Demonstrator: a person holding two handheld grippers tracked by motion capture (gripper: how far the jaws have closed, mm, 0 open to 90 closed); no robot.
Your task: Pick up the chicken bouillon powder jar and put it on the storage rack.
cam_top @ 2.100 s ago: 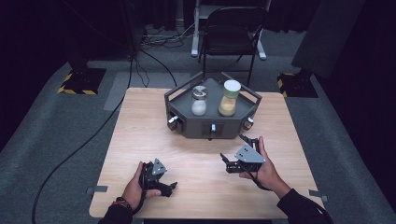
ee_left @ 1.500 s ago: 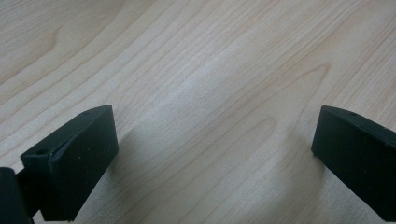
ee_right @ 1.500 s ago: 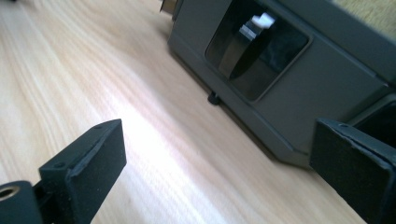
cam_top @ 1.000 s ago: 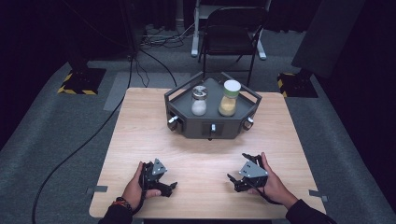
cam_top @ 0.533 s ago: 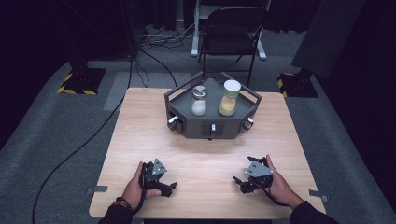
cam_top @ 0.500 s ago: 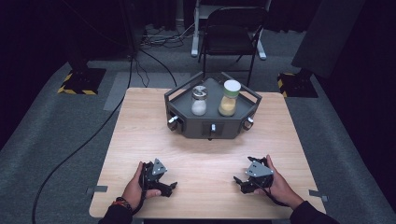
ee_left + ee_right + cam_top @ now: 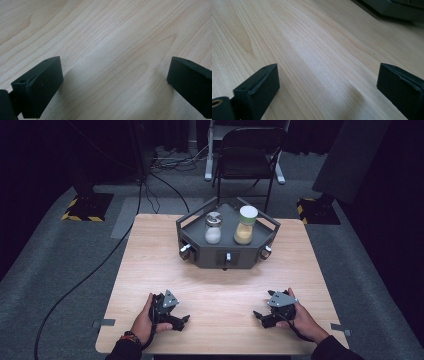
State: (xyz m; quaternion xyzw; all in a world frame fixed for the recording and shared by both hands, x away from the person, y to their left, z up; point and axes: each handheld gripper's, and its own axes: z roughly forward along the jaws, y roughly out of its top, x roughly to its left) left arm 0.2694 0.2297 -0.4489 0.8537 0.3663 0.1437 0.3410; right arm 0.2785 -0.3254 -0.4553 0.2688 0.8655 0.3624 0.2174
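Observation:
My left gripper lies low on the wooden table near its front left, held by a hand, jaws wide apart and pointing right. In the left gripper view my left gripper frames bare wood. My right gripper rests near the front right, open, jaws pointing left. In the right gripper view my right gripper holds nothing. A dark grey angular tray stands at the back middle. It carries a short jar of white powder and a taller white-lidded jar of yellow powder.
A dark folding chair stands behind the table. Cables run over the grey floor at the left. Stand bases with yellow-black tape sit at both back sides. Small knobs stick out of the tray's front.
My right gripper has come down and back toward the front edge, from beside the tray's right front to a low rest. The left gripper has stayed put.

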